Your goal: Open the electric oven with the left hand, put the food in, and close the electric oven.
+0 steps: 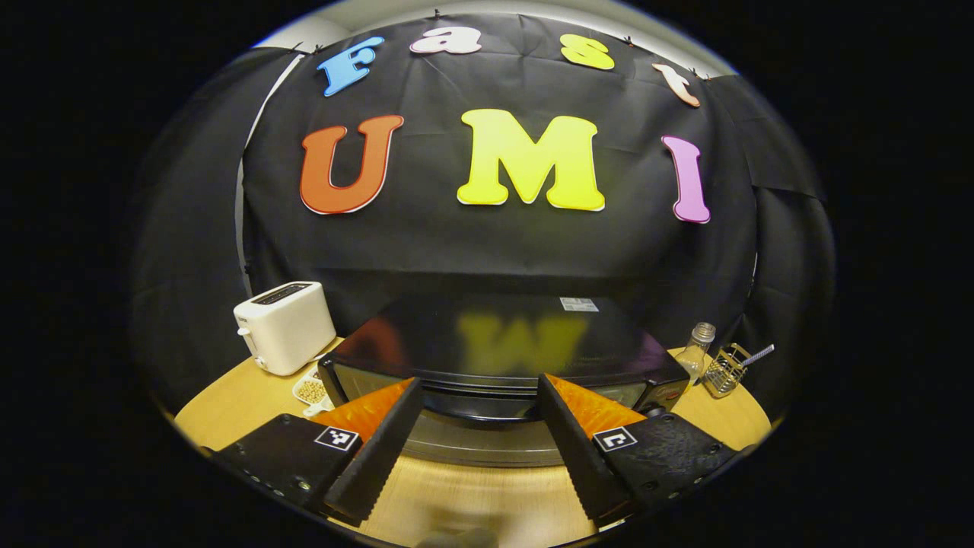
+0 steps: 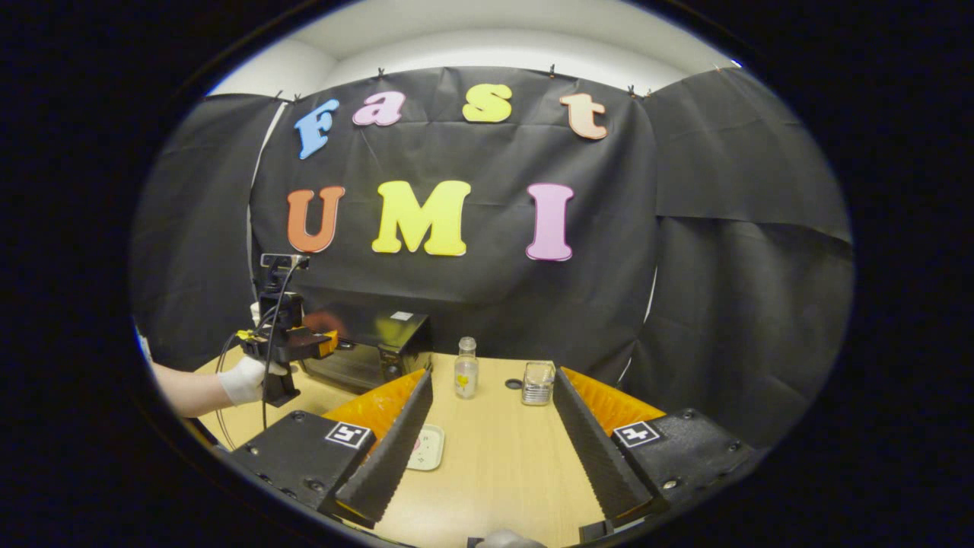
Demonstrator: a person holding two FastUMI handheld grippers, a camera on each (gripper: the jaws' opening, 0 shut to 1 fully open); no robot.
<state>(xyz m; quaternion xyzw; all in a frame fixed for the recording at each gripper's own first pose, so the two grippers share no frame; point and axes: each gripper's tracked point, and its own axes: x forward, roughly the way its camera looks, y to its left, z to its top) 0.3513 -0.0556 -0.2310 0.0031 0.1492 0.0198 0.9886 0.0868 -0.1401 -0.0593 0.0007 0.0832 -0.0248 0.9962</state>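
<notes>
In your left gripper view, a white boxy toaster (image 1: 285,326) stands at the far left of the pale wood surface (image 1: 487,502), with a small dish of beige bits (image 1: 310,390) just beside it. The black glossy electric oven (image 1: 502,358), door closed, sits dead ahead; your left tongs (image 1: 479,422) gape wide and empty on either side of its handle (image 1: 483,407). Right of it stand a clear bottle (image 1: 694,353) and a wire holder (image 1: 727,369). Your right gripper view shows your gloved hand (image 2: 245,379) holding the left tongs at the oven, a small tray (image 2: 426,446) of food between your wide-open, empty right tongs (image 2: 493,415), and a glass jar (image 2: 538,383).
</notes>
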